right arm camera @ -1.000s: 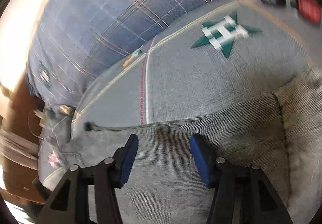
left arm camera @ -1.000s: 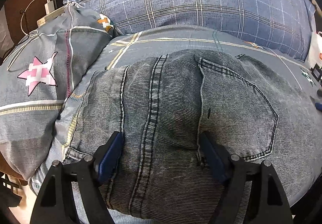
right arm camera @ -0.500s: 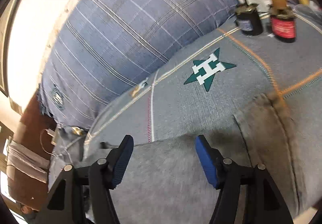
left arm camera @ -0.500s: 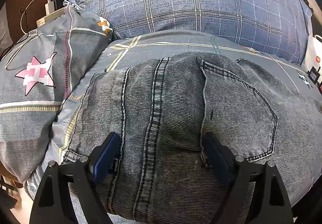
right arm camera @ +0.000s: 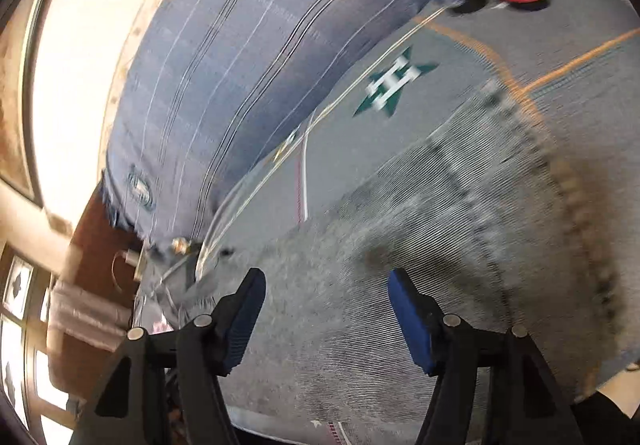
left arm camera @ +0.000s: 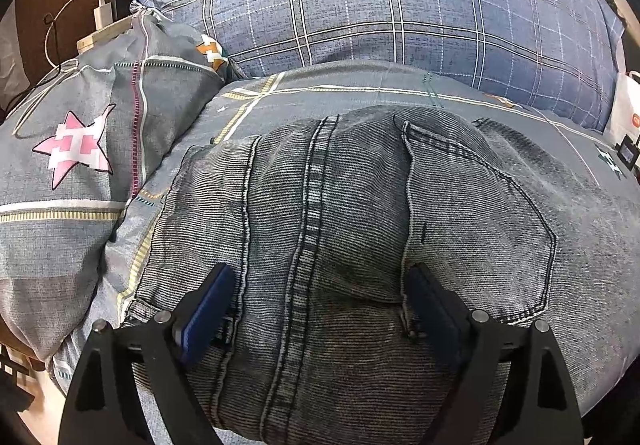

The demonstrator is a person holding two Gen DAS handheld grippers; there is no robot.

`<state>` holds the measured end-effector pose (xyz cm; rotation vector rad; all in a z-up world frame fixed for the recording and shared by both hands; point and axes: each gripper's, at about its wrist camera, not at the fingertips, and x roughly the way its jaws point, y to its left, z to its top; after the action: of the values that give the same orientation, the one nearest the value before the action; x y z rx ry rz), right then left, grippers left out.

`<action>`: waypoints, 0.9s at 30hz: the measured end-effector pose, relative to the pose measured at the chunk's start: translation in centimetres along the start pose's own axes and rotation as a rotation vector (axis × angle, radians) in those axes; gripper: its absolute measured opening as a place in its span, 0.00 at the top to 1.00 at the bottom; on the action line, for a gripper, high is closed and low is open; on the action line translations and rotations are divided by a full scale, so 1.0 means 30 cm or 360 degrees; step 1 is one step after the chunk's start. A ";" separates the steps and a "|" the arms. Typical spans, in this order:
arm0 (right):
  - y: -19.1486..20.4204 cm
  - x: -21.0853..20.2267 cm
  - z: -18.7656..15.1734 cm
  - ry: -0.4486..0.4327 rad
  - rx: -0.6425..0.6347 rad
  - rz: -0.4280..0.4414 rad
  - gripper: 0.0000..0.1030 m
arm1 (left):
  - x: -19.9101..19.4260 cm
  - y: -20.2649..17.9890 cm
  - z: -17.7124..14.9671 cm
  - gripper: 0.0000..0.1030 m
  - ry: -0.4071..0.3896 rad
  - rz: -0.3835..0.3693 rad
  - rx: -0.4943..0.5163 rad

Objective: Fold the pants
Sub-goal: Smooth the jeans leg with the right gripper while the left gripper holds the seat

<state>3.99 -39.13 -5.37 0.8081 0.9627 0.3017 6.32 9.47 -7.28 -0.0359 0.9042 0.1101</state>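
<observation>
Mostly pants [left arm camera: 340,245], right view blurred

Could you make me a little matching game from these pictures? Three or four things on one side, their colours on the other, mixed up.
Things:
1. star on the pillow
2. star on the bedsheet
3. jeans
4. gripper pads

Colours:
a. washed grey
b. blue
c. pink and white
d. green and white

Pairs: 1-c, 2-d, 3-a, 4-b
</observation>
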 end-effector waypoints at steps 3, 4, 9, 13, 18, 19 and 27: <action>-0.054 0.065 -0.011 0.0039 0.0076 -0.0101 0.35 | -0.005 0.000 0.005 0.13 0.0008 0.0001 -0.0004; -0.040 0.055 -0.010 0.0024 0.0064 -0.0087 0.35 | -0.015 0.001 0.008 0.13 0.0006 0.0000 -0.0011; 0.113 0.051 -0.035 0.0015 -0.0127 0.0151 0.34 | -0.120 0.001 0.012 0.14 -0.0083 -0.0019 -0.0045; 0.109 0.239 -0.082 0.0219 -0.0115 0.0021 0.30 | -0.141 0.009 -0.012 0.13 -0.0068 -0.0008 -0.0096; 0.189 0.229 -0.094 0.0167 -0.0214 0.0032 0.29 | -0.108 0.024 -0.039 0.14 0.0032 0.0021 -0.0154; 0.215 0.225 -0.099 0.0164 -0.0254 0.0059 0.29 | -0.124 0.024 -0.037 0.13 0.0005 0.0017 -0.0158; 0.200 0.254 -0.149 0.0233 -0.0266 -0.0030 0.28 | -0.060 0.028 -0.027 0.13 0.0132 0.0011 -0.0159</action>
<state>5.25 -28.66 -7.06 0.6303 1.0662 0.4240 4.51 10.08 -6.35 -0.1313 0.9810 0.1610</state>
